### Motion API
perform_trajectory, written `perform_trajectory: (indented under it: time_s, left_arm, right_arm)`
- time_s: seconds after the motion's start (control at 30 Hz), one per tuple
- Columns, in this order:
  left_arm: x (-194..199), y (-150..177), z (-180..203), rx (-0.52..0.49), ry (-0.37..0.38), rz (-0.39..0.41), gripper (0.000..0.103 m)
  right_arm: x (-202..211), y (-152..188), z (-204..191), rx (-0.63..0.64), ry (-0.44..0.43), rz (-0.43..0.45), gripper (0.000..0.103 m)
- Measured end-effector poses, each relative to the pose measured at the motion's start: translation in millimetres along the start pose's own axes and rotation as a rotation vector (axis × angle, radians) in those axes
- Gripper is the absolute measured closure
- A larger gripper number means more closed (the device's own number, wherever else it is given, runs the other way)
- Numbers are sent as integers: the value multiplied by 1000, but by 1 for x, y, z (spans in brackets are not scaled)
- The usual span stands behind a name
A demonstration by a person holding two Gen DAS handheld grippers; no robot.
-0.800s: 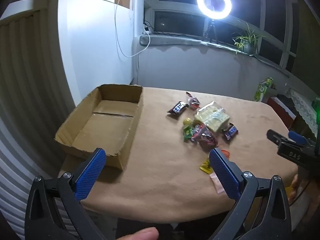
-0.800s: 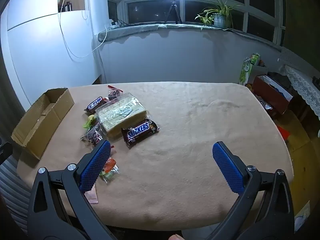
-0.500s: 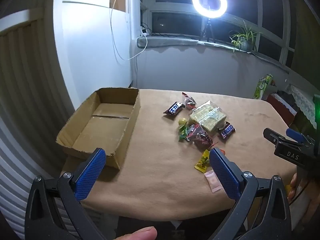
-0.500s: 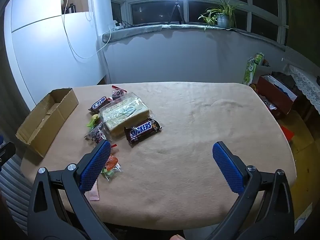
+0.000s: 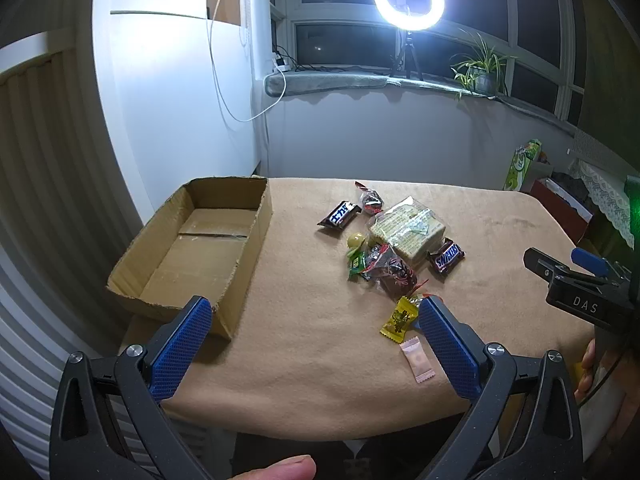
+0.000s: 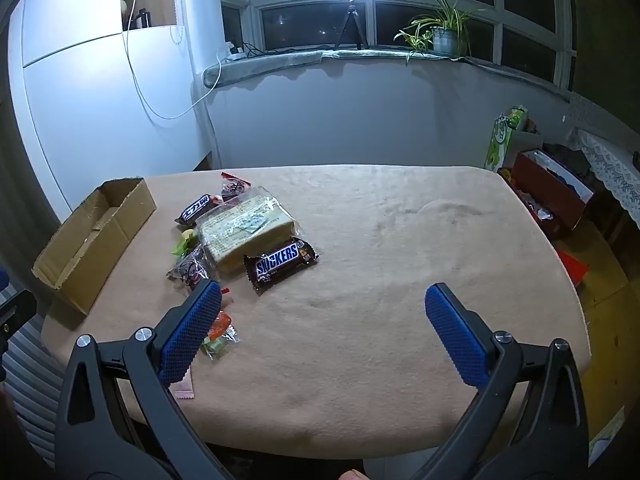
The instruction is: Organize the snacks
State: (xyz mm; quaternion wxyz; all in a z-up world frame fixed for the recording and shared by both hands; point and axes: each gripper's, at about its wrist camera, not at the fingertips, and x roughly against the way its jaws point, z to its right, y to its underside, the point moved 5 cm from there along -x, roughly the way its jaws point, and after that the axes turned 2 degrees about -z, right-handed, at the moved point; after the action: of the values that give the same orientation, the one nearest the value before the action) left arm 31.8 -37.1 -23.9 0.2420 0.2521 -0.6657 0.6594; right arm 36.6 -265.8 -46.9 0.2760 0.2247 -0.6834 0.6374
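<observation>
Fingers on both the left gripper and right gripper stand spread wide, grasping nothing. Nearest lie a flat pink sachet and a yellow candy at the table edge; wide pads could likely slide over these or nudge them off. Farther on, the Snickers bar touches the wafer pack, so a grab may drag both. The empty cardboard box waits at the left.

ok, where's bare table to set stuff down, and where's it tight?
Free: the table's whole right half, right of the Snickers bar; also the strip between cardboard box and snacks. Crowded: the cluster around the wafer pack, down to the near-edge candies.
</observation>
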Motion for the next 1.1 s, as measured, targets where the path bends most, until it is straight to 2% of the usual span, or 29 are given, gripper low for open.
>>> perform_trajectory:
  time_s: [1.1]
  left_arm:
    - [0, 1, -1, 2, 3, 1, 0]
  right_arm:
    - [4, -1, -4, 12, 7, 6, 0]
